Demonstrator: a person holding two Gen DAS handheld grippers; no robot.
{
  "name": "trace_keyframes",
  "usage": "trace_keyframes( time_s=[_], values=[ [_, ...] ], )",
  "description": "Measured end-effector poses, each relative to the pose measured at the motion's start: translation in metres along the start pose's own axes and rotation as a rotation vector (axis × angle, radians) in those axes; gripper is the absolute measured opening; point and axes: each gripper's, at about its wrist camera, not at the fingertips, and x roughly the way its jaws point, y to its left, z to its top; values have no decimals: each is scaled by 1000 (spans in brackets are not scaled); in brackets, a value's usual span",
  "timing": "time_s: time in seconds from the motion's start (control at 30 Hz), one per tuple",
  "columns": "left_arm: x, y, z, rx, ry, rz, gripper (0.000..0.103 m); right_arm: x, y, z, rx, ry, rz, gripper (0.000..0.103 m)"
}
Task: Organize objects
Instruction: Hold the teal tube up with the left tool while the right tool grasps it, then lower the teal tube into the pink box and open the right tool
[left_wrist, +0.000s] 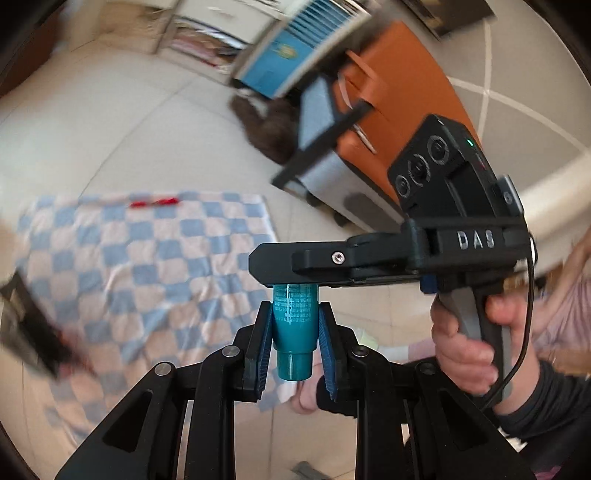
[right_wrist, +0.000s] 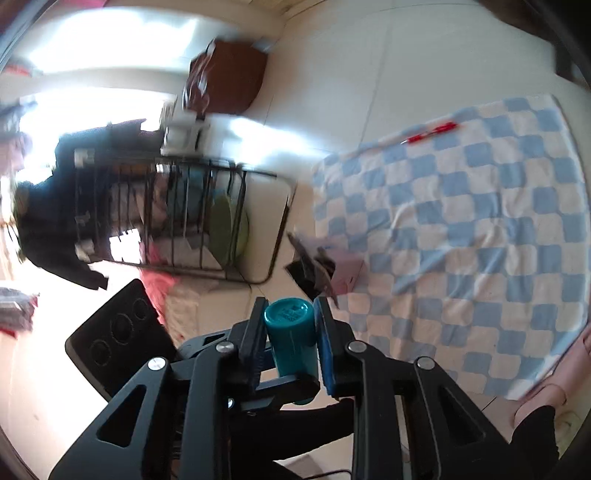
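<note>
A teal bottle (left_wrist: 295, 325) with a narrower cap end is held in the air between both grippers. In the left wrist view my left gripper (left_wrist: 295, 306) is shut on its body, blue pads pressing both sides. My right gripper (left_wrist: 266, 266) comes in from the right, held by a hand (left_wrist: 461, 343), and one of its fingers lies across the bottle's far end. In the right wrist view the bottle (right_wrist: 291, 339) fills the gap between the pads of my right gripper (right_wrist: 290, 301), which is shut on it. The left gripper's body (right_wrist: 118, 332) shows below and to the left.
A blue-and-white checkered cloth (left_wrist: 147, 258) (right_wrist: 461, 240) lies on the tiled floor with a red pen (left_wrist: 155, 202) (right_wrist: 432, 132) at its far edge. A dark boxy object (right_wrist: 317, 266) sits at the cloth's edge. An orange case (left_wrist: 399, 96) and a black wire rack (right_wrist: 177, 221) stand beyond.
</note>
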Motion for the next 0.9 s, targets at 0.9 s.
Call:
trace_keyframes(
  time_s=[0.9],
  values=[
    [-230, 187, -98, -616, -525, 433, 60, 409, 105, 15, -589, 375, -679, 40]
  ],
)
